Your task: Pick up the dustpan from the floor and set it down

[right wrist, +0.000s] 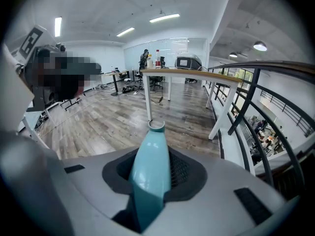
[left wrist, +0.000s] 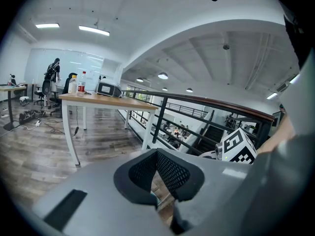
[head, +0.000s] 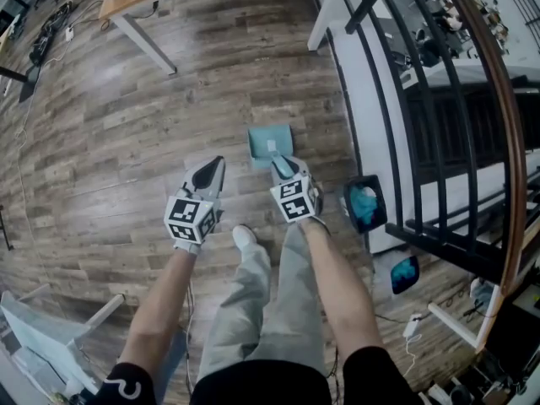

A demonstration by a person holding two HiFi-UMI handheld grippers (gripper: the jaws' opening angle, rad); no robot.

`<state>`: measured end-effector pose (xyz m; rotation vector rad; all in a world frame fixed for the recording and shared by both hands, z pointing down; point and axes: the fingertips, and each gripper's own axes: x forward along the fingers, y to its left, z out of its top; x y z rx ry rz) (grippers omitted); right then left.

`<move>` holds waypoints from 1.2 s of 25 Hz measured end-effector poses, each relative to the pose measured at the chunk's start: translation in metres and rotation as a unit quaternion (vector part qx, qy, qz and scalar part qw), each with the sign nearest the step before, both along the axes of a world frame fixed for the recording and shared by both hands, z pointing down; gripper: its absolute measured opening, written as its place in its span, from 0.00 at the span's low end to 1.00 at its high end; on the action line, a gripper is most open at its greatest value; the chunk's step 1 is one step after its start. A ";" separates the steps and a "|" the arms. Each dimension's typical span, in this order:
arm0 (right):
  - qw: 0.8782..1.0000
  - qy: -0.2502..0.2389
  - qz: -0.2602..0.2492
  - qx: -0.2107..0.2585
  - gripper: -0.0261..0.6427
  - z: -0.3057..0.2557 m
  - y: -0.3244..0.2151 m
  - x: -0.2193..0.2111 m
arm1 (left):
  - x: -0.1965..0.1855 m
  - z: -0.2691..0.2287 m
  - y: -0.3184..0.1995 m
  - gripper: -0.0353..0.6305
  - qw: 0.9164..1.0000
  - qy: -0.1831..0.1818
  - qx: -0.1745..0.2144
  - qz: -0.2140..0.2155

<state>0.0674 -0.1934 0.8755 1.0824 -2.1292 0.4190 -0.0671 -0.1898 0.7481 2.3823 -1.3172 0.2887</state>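
The teal dustpan [head: 270,144] lies on the wooden floor in front of my feet, its pan pointing away from me. My right gripper [head: 283,170] reaches down to its near end. In the right gripper view the dustpan's teal handle [right wrist: 151,171] runs up between the two mesh pads, which press on its sides, so this gripper is shut on it. My left gripper [head: 211,174] hangs to the left of the dustpan, apart from it, with its tips together. In the left gripper view its mesh pads [left wrist: 170,173] meet in a narrow V around nothing.
A black railing [head: 396,99] on a white ledge runs close on the right. A black bin [head: 364,205] with teal contents stands by it. A wooden table [head: 143,40] with white legs is further ahead. My white shoe [head: 245,236] is just behind the grippers.
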 end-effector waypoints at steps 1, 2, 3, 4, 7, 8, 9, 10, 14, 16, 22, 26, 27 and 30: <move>1.000 0.001 0.000 0.001 0.18 -0.001 -0.001 0.000 | 0.000 0.000 -0.001 0.05 1.000 0.000 -0.001 0.000; 1.000 0.002 0.000 0.001 0.18 -0.002 -0.002 0.000 | 0.000 -0.001 -0.001 0.05 1.000 -0.001 0.000 0.001; 1.000 0.003 0.000 0.001 0.18 -0.003 -0.004 0.000 | -0.001 -0.001 -0.003 0.05 1.000 -0.002 -0.001 0.002; 1.000 0.004 0.001 0.002 0.18 -0.004 -0.007 0.000 | 0.000 -0.001 -0.004 0.05 1.000 -0.002 -0.003 0.002; 1.000 0.002 0.008 0.004 0.17 -0.006 -0.013 0.004 | 0.003 -0.002 -0.006 0.05 1.000 -0.004 -0.006 0.005; 1.000 0.001 0.010 0.003 0.17 -0.008 -0.014 0.005 | 0.004 -0.003 -0.006 0.05 1.000 -0.005 -0.006 0.006; 1.000 0.000 0.013 0.003 0.17 -0.010 -0.015 0.006 | 0.004 -0.005 -0.007 0.05 1.000 -0.005 -0.006 0.007; 1.000 -0.002 0.014 0.002 0.17 -0.012 -0.015 0.006 | 0.004 -0.007 -0.008 0.05 1.000 -0.005 -0.004 0.008; 1.000 -0.011 0.021 0.000 0.17 -0.028 -0.020 0.004 | 0.000 -0.022 -0.014 0.05 1.000 -0.008 0.003 0.008; 1.000 -0.016 0.026 0.002 0.17 -0.043 -0.023 0.003 | -0.003 -0.031 -0.017 0.05 1.000 -0.008 0.004 0.006; 0.999 -0.029 0.035 0.013 0.17 -0.097 -0.035 -0.004 | -0.009 -0.067 -0.031 0.05 1.000 -0.014 0.015 0.006; 0.998 -0.035 0.037 0.028 0.17 -0.148 -0.047 -0.008 | -0.011 -0.103 -0.047 0.05 1.000 -0.018 0.024 0.007; 0.998 -0.037 0.039 0.032 0.17 -0.165 -0.049 -0.009 | -0.011 -0.115 -0.049 0.05 0.999 -0.018 0.027 0.009; 0.997 -0.045 0.042 0.050 0.17 -0.220 -0.057 -0.011 | -0.015 -0.159 -0.056 0.05 0.999 -0.012 0.043 0.009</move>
